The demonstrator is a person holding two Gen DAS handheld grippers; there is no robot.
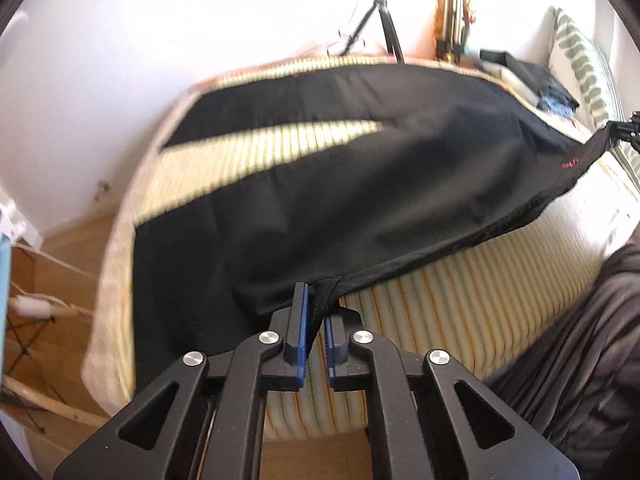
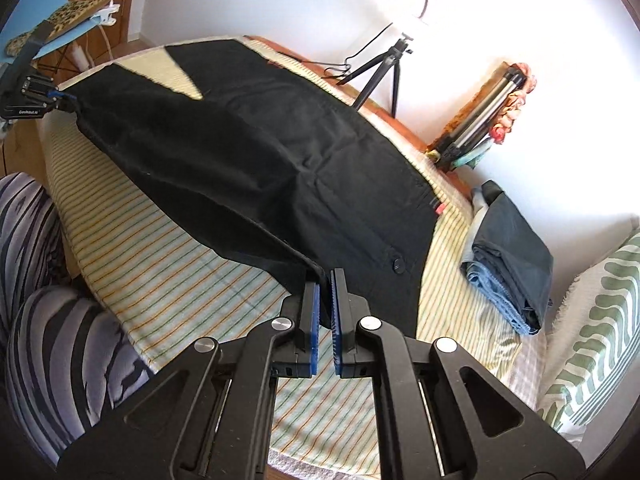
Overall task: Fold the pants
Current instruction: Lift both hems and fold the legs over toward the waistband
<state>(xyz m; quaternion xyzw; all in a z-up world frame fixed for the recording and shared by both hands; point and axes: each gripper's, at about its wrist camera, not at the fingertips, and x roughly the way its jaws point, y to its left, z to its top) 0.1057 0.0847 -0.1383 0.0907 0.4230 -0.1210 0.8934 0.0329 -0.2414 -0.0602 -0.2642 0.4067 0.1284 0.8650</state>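
Pants, left wrist view: black fabric pants (image 1: 340, 168) spread across the striped yellow-and-white bedspread (image 1: 460, 300) of the bed, their near edge lifted off it; the two legs fork toward the far left with a strip of bedspread showing between them.
Left gripper: black left gripper (image 1: 316, 312) with blue-padded fingers (image 1: 302, 320) clamped together on a bunched near corner of the pants.
Right gripper, seen from the left: right gripper (image 1: 624, 126) at the right edge, gripping the other lifted corner; the fabric edge runs taut between the two.
Far side: black tripod (image 1: 384, 24) against the white wall, folded dark clothes (image 1: 532, 80) at the far right beside a green-and-white patterned pillow (image 1: 580, 60).
Near right: person's striped grey-and-black clothing (image 1: 580, 320).

Pants, right wrist view: pants (image 2: 260, 152) lie over the bedspread (image 2: 180, 280), waistband end with a black button (image 2: 398, 264) to the near right, legs reaching to the far left.
Right gripper: right gripper (image 2: 326, 300), blue-padded fingers (image 2: 314, 312) closed on a corner of the near pants edge, held above the bedspread.
Left gripper, seen from the right: left gripper (image 2: 32, 96) at the far left, pinching the other end of the raised edge.
Right side: stack of folded dark and blue clothes (image 2: 508, 264) on the bed, just beside the pillow (image 2: 592, 328).
Far side: tripod (image 2: 380, 72) behind the bed.
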